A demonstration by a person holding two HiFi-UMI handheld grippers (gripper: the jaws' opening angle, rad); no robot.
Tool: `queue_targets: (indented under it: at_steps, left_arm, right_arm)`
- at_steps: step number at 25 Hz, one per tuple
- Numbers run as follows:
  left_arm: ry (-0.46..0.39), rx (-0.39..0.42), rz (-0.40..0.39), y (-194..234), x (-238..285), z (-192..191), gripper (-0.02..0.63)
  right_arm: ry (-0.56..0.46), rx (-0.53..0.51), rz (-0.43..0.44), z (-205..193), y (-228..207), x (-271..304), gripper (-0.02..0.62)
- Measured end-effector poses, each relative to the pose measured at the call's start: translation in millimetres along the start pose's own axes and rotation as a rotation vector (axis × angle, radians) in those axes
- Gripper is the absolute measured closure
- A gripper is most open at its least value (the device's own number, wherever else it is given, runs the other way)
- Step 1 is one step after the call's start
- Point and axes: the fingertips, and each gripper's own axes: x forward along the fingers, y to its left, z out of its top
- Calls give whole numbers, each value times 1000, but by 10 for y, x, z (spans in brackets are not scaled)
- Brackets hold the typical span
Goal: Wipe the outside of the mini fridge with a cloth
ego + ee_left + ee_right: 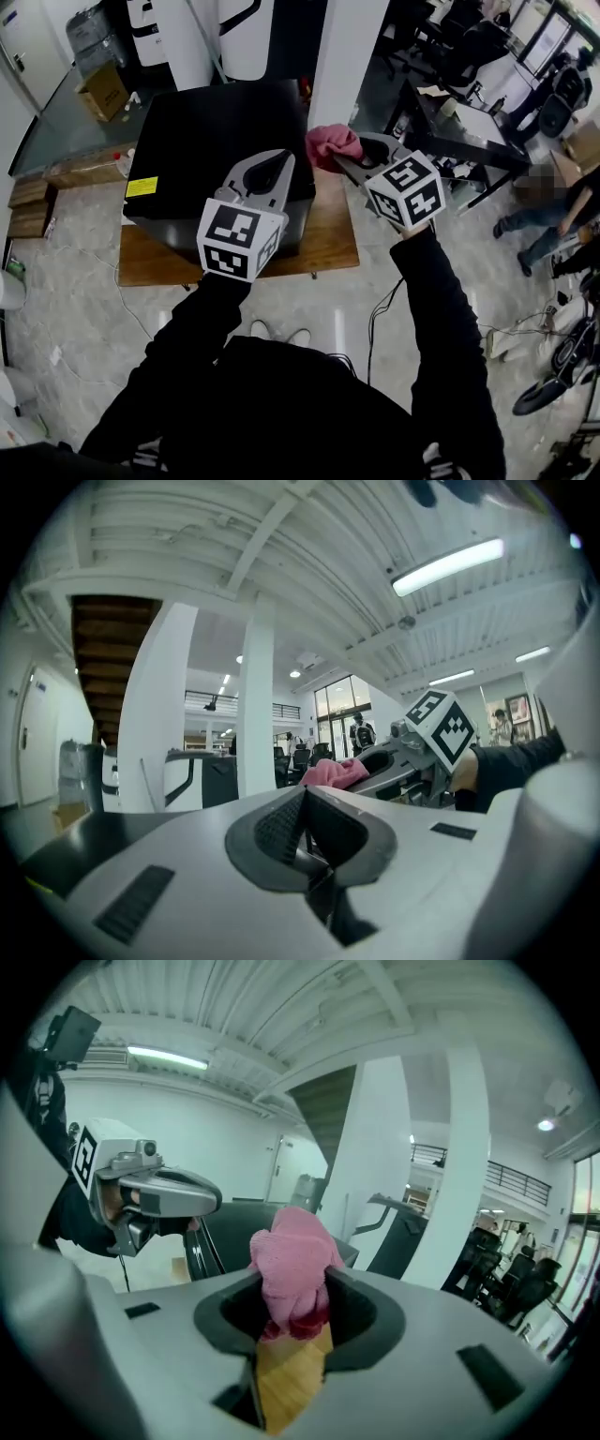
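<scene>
Two grippers sit nearest, raised side by side above the work. The left gripper [277, 164] has its jaws pressed together with nothing between them. The right gripper [343, 161] is clamped on one bunched pink cloth [330, 143], which bulges out past its tips.

One black mini fridge [211, 141] stands below on one wooden platform [330, 239], set toward the platform's left and far edges, with bare wood showing along the near and right edges. One yellow label [142, 187] sits at the fridge top's near-left corner. The cloth hangs over the fridge's right edge, near its far-right corner, and looks clear of the surface.

To wipe well, the right gripper probably needs to tip down so that the cloth meets the panel first, not the jaw tips. Flat overlapping strokes could then run from the far edge toward the near one, with the grip kept firm. The empty left gripper could steady the fridge.

Farther off stand one cardboard box [103, 91] and one white column [345, 56].
</scene>
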Motion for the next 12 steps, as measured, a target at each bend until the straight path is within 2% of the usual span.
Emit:
queue_targets:
  at_steps: [1,4,6,12]
  left_arm:
    - [-10,18,-13,-89,-3,-10,600]
    - [-30,-32,-101,-362,10,-99,600]
    - [-40,-42,-132,-482,6,-182,600]
    - [-67,-84,-180,-823,13,-539,600]
  right_arm:
    - [-25,12,-30,-45,-1,-37,445]
    - [-95,49,-95,-216,31,-127,445]
    - [-136,69,-123,-334,76,-169,443]
    - [-180,95,-122,-741,147,-163,443]
